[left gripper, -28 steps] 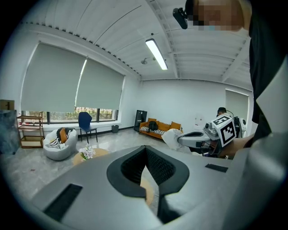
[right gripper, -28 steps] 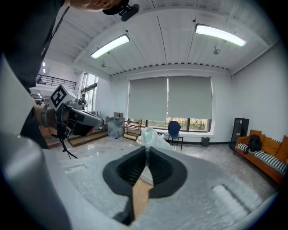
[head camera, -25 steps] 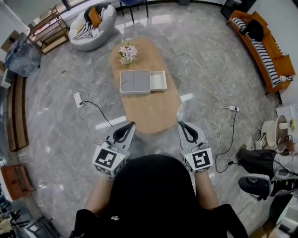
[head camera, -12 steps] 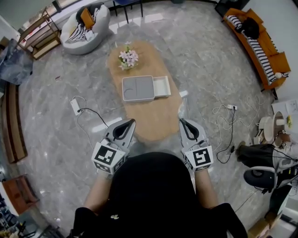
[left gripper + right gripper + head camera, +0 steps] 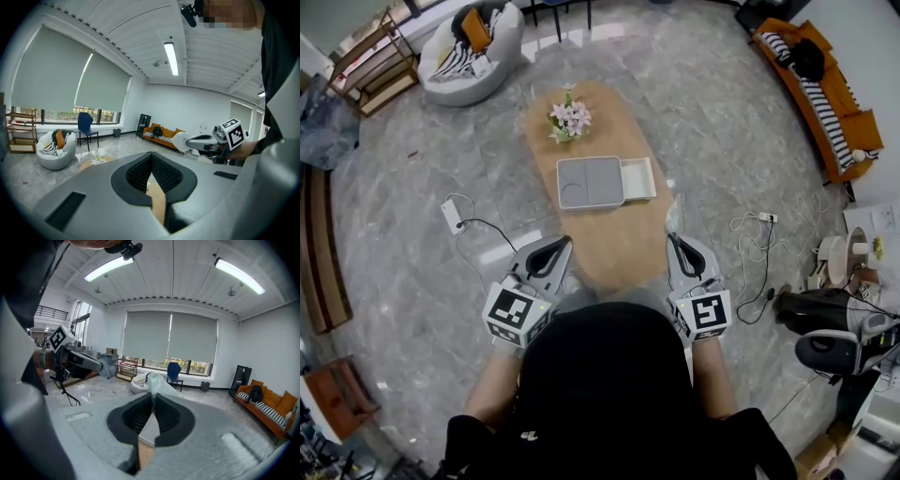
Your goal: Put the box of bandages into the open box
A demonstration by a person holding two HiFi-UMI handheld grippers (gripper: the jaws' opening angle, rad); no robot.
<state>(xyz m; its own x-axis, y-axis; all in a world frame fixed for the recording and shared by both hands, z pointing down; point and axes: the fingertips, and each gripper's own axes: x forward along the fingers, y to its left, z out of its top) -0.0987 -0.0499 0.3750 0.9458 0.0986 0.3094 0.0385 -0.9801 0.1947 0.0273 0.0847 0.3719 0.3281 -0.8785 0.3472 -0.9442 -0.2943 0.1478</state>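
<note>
The open box (image 5: 591,182), a flat grey case with a white tray (image 5: 640,178) slid out on its right, lies mid-way along an oval wooden table (image 5: 619,248). My left gripper (image 5: 562,244) hangs over the table's near left edge, shut and empty; its pads meet in the left gripper view (image 5: 151,155). My right gripper (image 5: 672,238) is at the near right edge, shut on a scrap of clear plastic wrap (image 5: 674,216), which sticks up past the jaw tips (image 5: 158,380). I cannot make out a box of bandages in any view.
A bunch of flowers (image 5: 569,119) stands at the table's far end. Cables and a power strip (image 5: 454,215) lie on the floor at left, more cables (image 5: 757,230) at right. An orange sofa (image 5: 821,75) and a white armchair (image 5: 476,47) stand further off.
The table and open box have slid nearer and a little to the right in the head view, as the person and both grippers advance. Both jaw pairs stay shut.
</note>
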